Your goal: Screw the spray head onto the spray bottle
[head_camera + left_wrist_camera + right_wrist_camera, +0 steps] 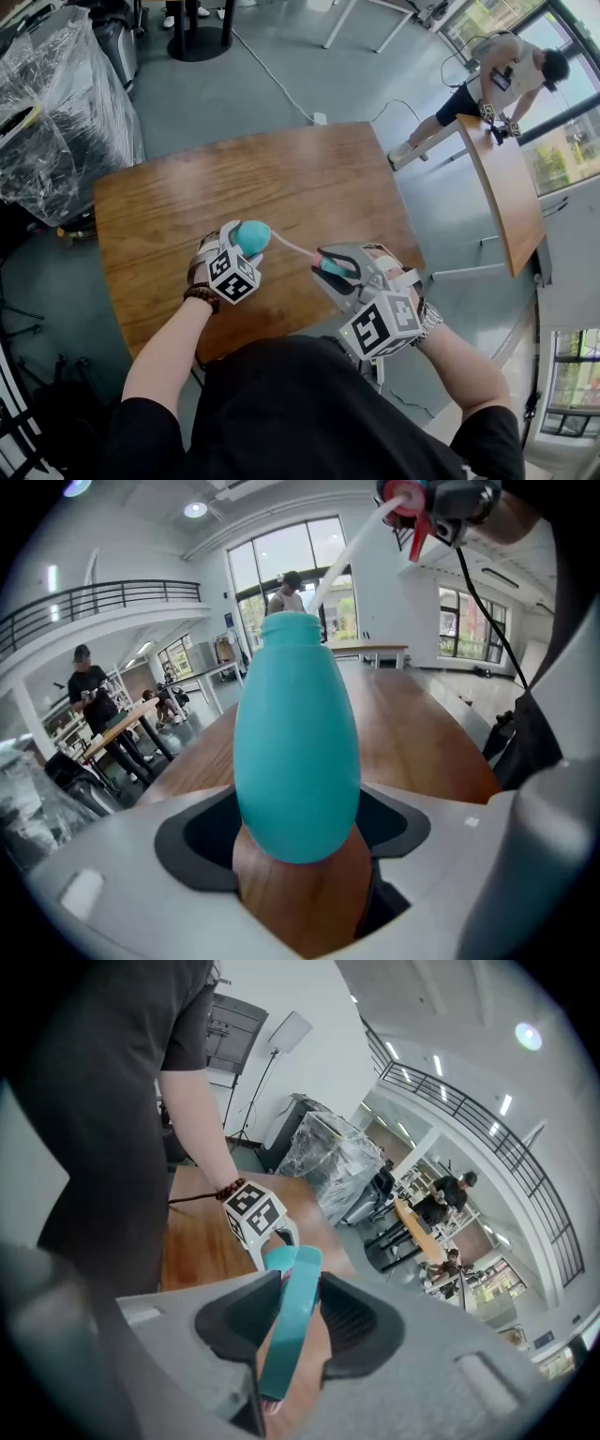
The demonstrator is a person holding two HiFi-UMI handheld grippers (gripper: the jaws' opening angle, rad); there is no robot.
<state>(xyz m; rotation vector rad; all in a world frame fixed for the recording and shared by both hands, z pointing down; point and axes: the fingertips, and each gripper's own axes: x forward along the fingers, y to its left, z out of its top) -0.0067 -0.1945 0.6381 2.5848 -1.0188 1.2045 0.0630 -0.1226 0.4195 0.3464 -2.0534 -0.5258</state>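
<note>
1. Brown, glossy wood with a visible grain makes up the worktop (309, 178) in the head view. Over its near edge the left claw (246, 242) carries a smooth, egg-shaped teal spray bottle (253, 232). The right claw (334, 270), also above that near edge, grips the teal spray head (328, 266). A thin pale tube (292, 247) bridges the two.
2. In the left gripper view, the bottle (295, 742) stands upright, clear of the worktop. The grey claw's dark pads pinch its rounded lower end. The white tube (352, 546) slants out of its narrow neck.
3. In the right gripper view, dark pads, one of them ribbed, are pressed onto a flat teal strip of the spray head (292, 1326), seen edge-on above the worktop.
</note>
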